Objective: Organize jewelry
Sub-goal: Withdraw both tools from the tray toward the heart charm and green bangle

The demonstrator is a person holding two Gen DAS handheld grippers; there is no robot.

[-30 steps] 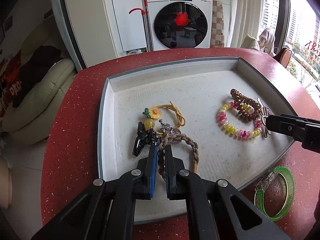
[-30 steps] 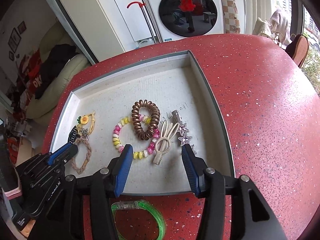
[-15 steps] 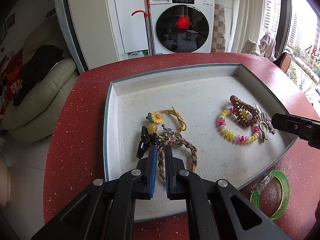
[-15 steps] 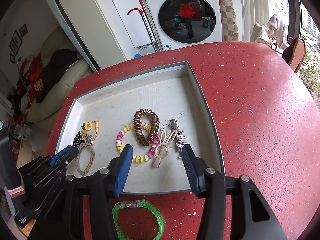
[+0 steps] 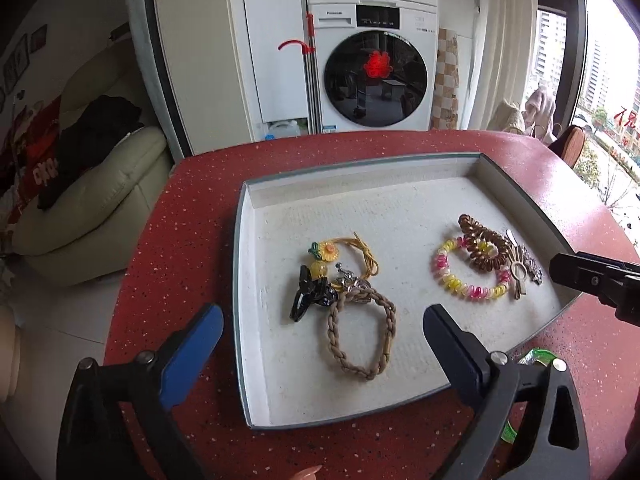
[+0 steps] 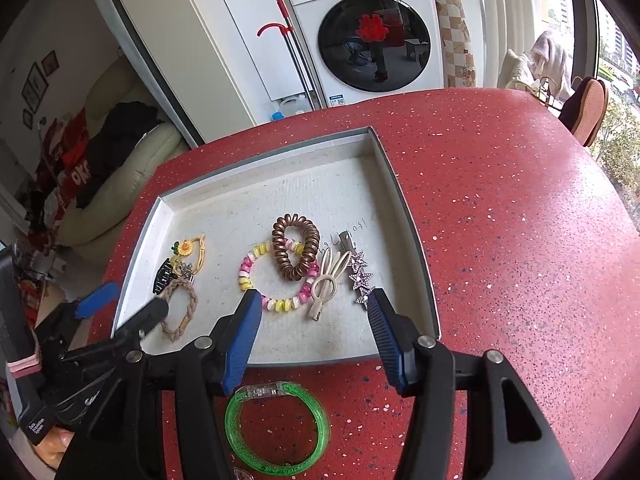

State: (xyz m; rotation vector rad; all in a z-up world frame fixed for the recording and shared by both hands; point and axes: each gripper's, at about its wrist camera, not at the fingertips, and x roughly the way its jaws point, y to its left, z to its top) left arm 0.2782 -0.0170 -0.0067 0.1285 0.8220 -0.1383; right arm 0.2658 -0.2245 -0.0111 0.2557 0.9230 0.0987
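Right wrist view: green bangle (image 6: 277, 428) lies on the red bench (image 6: 500, 240), just outside the tray (image 6: 404, 196) and nearest us. Right gripper (image 6: 312, 332) hovers above it, jaws opening, nothing between them. Glossy, rigid, light, likely slippery; pinch across its rim. Left gripper (image 5: 320, 344) is opening over the braided bracelet (image 5: 360, 336) inside the tray.

Home interior, lived-in. Front-load washing machine (image 5: 374, 76) straight ahead, white cabinet (image 5: 272, 40) beside it, red-handled mop (image 6: 290, 52) leaning there. Cream leather sofa (image 5: 92, 196) on left w/ dark clothes (image 5: 96, 136) piled on it, framed pics (image 6: 38, 84) on wall. Big window (image 5: 600, 92) at right, apt blocks outside. Red speckled table (image 6: 500, 240) up front w/ white tray (image 6: 404, 196) of hair ties, clips.
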